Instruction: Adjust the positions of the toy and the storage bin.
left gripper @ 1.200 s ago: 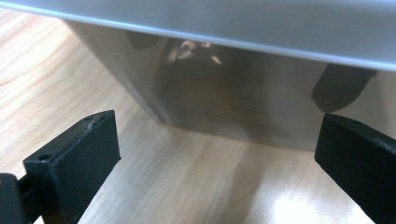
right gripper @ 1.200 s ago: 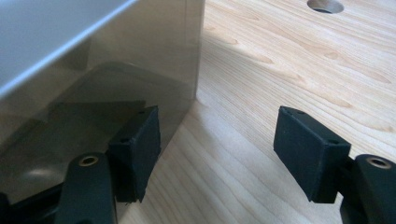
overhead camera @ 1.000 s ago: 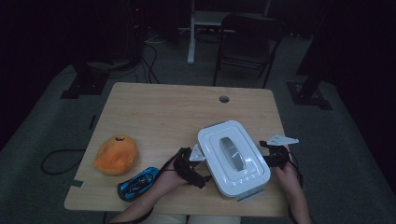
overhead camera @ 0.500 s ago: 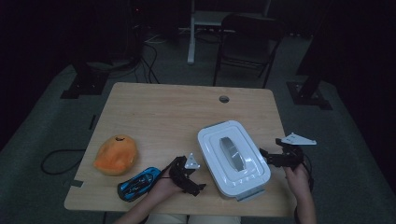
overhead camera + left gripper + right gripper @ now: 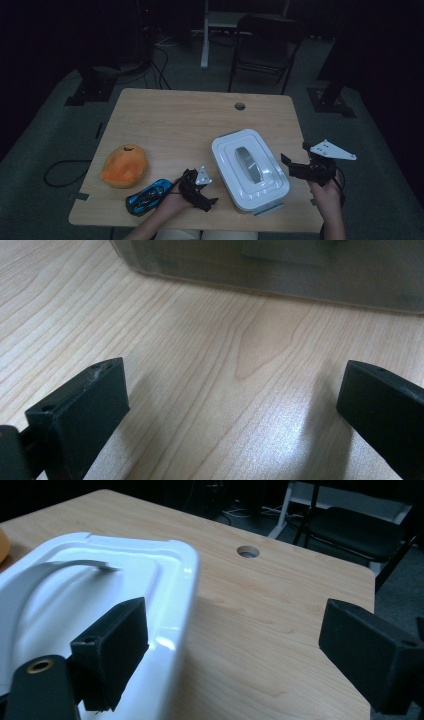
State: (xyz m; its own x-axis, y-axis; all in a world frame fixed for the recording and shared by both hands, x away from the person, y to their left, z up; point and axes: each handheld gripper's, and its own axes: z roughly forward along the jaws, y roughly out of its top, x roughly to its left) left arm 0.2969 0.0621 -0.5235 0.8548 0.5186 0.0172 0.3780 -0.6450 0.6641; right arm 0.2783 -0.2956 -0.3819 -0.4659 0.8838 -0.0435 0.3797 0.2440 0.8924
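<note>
A: Start closest in. Where is the left gripper [image 5: 200, 192]?

B: Low at the near edge of the table [image 5: 170, 115], jaws spread wide with nothing but bare wood between them. In the left gripper view the wall of the white lidded box [image 5: 280, 270] runs across just ahead of the jaws, near but not touching.

A: And the box itself?

B: It sits on the near right part of the table, its long axis running from the near right corner back toward the far left, grey handle [image 5: 248, 162] along that same line. The left gripper is just beside its near left end.

A: The right gripper [image 5: 305, 162]?

B: Off the box's right long side, raised and clear of it. Its jaws have just been opening and stand wide apart, holding nothing; in the right gripper view the lid's rim [image 5: 185, 580] lies by one jaw, untouched.

A: So which is nearer?

B: My guess is the left, being low and facing the wall. The orange lump [image 5: 124, 166] and blue toy car [image 5: 148, 196] lie well left.
</note>
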